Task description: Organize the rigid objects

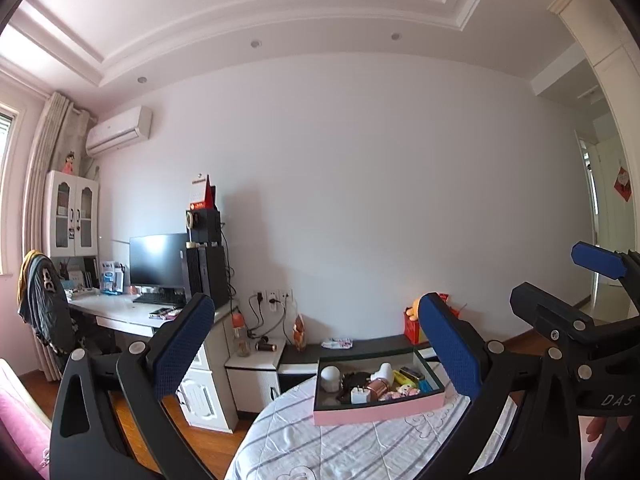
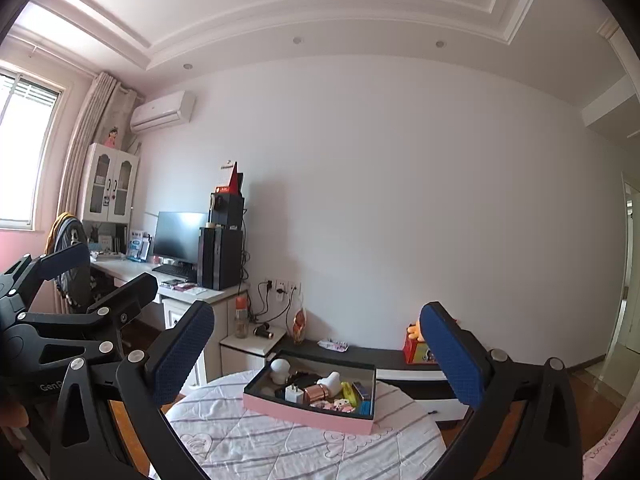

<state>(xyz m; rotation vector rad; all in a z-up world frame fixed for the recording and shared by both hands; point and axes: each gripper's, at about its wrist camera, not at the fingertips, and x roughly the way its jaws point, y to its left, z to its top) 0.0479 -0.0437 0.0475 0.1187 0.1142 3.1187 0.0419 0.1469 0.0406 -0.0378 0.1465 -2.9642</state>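
Note:
A shallow pink box (image 1: 376, 411) with a dark inside stands on a round table with a striped white cloth (image 1: 320, 444). It holds several small objects: a white round lamp (image 1: 330, 376), a white charger plug (image 1: 357, 395), a copper cylinder (image 1: 378, 387), a yellow item (image 1: 402, 378) and small pink figures. The box also shows in the right wrist view (image 2: 308, 412). My left gripper (image 1: 316, 344) is open and empty, raised above and before the box. My right gripper (image 2: 320, 352) is open and empty at similar height, and appears at right in the left wrist view (image 1: 560, 284).
A low black-topped cabinet (image 1: 360, 350) stands behind the table with a red box and toy (image 1: 414, 326). A desk (image 1: 120, 308) with monitor, computer tower and draped chair (image 1: 44, 300) stands at left. A doorway (image 1: 600, 232) is at right. Wooden floor lies around the table.

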